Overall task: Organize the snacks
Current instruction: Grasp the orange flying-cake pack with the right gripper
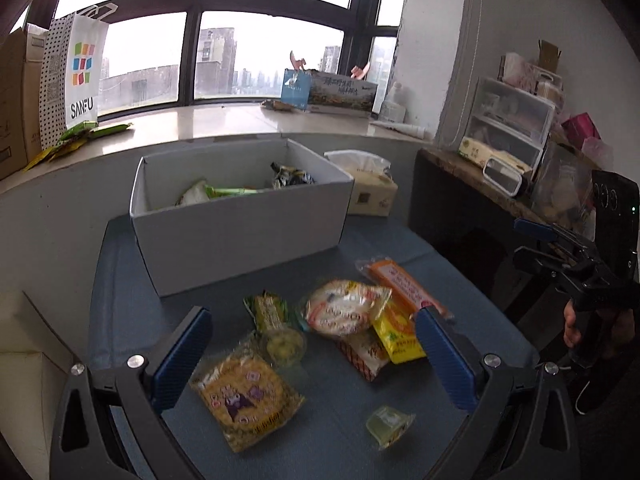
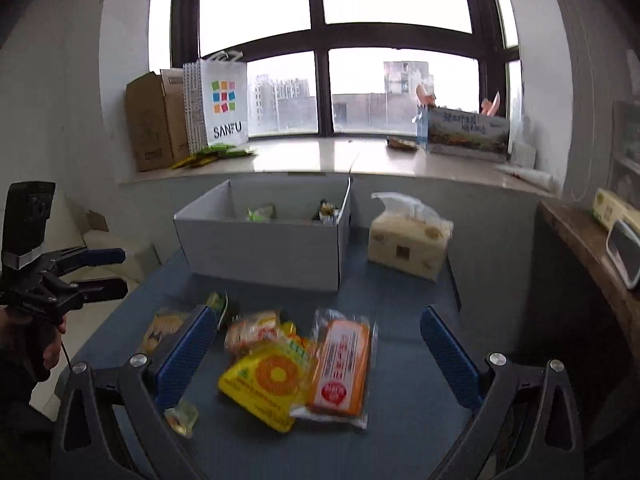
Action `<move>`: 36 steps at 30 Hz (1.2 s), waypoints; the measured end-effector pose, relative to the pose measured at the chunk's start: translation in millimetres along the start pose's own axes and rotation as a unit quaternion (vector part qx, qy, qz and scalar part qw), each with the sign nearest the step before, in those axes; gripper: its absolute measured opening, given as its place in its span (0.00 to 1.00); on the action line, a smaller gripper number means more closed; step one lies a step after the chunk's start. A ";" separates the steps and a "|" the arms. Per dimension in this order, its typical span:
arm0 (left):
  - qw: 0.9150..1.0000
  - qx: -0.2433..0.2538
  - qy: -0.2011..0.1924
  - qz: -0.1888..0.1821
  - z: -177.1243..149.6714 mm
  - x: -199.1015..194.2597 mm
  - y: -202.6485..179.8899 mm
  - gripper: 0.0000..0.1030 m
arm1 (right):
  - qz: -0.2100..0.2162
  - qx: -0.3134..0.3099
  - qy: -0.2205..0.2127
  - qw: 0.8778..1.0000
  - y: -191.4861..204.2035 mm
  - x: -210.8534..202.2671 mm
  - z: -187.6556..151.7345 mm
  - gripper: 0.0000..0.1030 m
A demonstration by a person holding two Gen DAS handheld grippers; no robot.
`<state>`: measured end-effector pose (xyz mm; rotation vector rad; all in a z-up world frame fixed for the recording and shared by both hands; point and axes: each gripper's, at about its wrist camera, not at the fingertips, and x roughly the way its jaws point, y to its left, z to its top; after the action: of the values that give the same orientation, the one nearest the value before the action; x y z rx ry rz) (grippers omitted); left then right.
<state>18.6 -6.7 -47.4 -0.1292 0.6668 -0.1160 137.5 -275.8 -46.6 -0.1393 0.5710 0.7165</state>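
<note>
A white box stands at the back of the blue table and holds a few snacks. In front of it lie loose snacks: a patterned yellow packet, a green packet, a round white-orange packet, an orange packet, a yellow packet and two jelly cups. My left gripper is open and empty above the pile's left side. My right gripper is open and empty over the orange and yellow packets.
A tissue pack sits right of the box. The windowsill behind carries a SANFU bag, cardboard boxes and a printed carton. A wooden shelf with plastic drawers borders the table's right side.
</note>
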 end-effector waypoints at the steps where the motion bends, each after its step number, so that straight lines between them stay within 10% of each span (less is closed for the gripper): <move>1: 1.000 0.003 0.007 -0.002 -6.3 -0.2 -3.0 1.00 | 0.004 0.009 0.018 1.000 -2.9 0.4 -10.6 1.00; 8: 1.000 0.001 0.025 0.008 -20.4 -8.0 -6.7 1.00 | -0.007 0.046 0.090 0.995 -10.4 22.3 -55.4 1.00; 29: 0.999 -0.015 0.041 0.014 -26.7 -1.3 4.5 1.00 | -0.054 0.031 0.238 0.969 -32.0 172.4 -47.4 0.98; 33: 0.998 -0.026 0.055 0.027 -30.4 5.7 15.1 1.00 | -0.053 0.011 0.222 0.974 -28.6 160.7 -46.3 0.56; 36: 0.997 -0.040 0.061 0.032 -32.1 10.2 22.7 1.00 | -0.017 0.054 0.222 0.973 -43.8 152.9 -47.2 0.49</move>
<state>8.1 11.5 -82.1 -0.1794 0.7980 -0.0350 238.3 -234.5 -171.7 -0.2102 1.0319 0.6200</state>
